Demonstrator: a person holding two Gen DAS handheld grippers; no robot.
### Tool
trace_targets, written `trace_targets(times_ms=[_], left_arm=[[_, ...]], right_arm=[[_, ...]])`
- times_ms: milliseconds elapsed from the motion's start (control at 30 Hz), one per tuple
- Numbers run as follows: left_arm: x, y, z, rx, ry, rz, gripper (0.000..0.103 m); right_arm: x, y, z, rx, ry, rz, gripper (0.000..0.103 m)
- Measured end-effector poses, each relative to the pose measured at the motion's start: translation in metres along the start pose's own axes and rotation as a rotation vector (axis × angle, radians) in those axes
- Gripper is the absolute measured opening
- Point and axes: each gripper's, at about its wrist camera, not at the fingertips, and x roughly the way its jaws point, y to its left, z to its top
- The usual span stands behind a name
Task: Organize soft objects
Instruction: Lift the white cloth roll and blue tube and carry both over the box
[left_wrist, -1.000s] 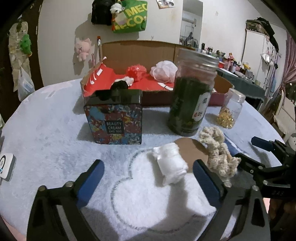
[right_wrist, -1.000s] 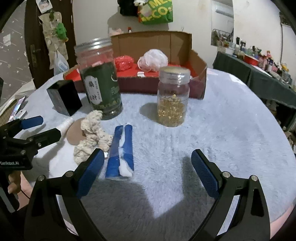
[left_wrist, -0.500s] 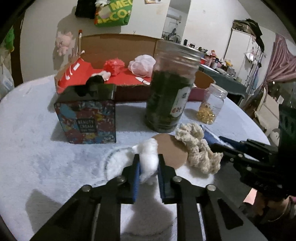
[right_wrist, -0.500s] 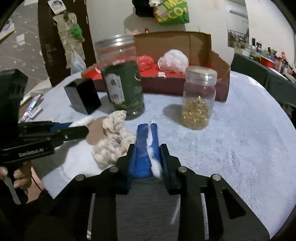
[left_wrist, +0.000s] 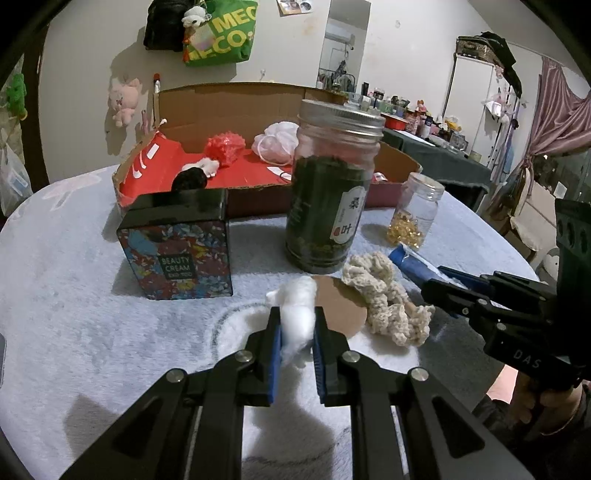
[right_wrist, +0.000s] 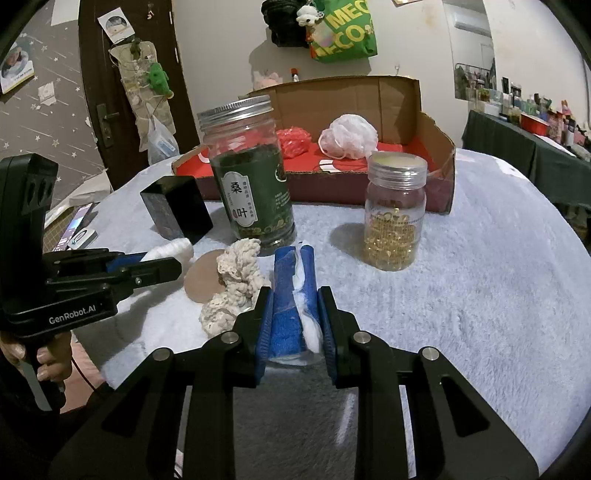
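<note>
My left gripper (left_wrist: 296, 325) is shut on a white fluffy roll (left_wrist: 297, 310), squeezed between the blue pads just above the fleece-covered table (left_wrist: 74, 332). My right gripper (right_wrist: 294, 306) is shut on a rolled blue and white cloth (right_wrist: 291, 295), which sticks out forward between its fingers. A cream crocheted piece (left_wrist: 384, 299) lies between the two, partly on a brown round disc (left_wrist: 340, 306). Behind stands an open cardboard box (left_wrist: 258, 99) with a red floor holding a red puff (left_wrist: 223, 149), a pale pink mesh puff (left_wrist: 277, 142) and a small black and white soft toy (left_wrist: 194, 177).
A tall jar of dark green leaves (left_wrist: 330, 192), a small jar with golden beads (left_wrist: 413, 214) and a black floral tin (left_wrist: 179, 243) stand between me and the box. A person's hand (right_wrist: 44, 354) holds the left gripper's handle. A phone-like device (right_wrist: 79, 236) lies at the table's left edge.
Both grippers went from wide open to shut: the left one closed on the white fluffy roll, the right one on the blue and white cloth roll. Both moved slightly forward onto their objects.
</note>
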Motion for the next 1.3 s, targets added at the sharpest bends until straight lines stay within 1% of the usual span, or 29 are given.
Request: trace_targets(times_ms=[267, 433, 900, 1067, 1300], left_arm=[[-0.006, 0.004, 0.001, 0.001, -0.012, 0.017, 0.015], [-0.012, 0.014, 0.001, -0.008, -0.023, 0.044, 0.015], [-0.025, 0.058, -0.003, -0.049, -0.036, 0.134, 0.015], [-0.028, 0.074, -0.003, -0.04, -0.053, 0.166, 0.015], [-0.024, 0.095, 0.003, -0.014, -0.064, 0.168, 0.015]], right_arm=[[-0.001, -0.001, 0.0, -0.001, -0.004, -0.003, 0.023], [-0.003, -0.005, 0.0, 0.009, -0.001, -0.004, 0.023], [-0.012, -0.031, 0.001, 0.048, 0.011, -0.038, 0.023], [-0.012, -0.044, 0.0, 0.06, 0.022, -0.043, 0.023], [-0.007, -0.069, 0.003, 0.092, 0.048, -0.036, 0.023]])
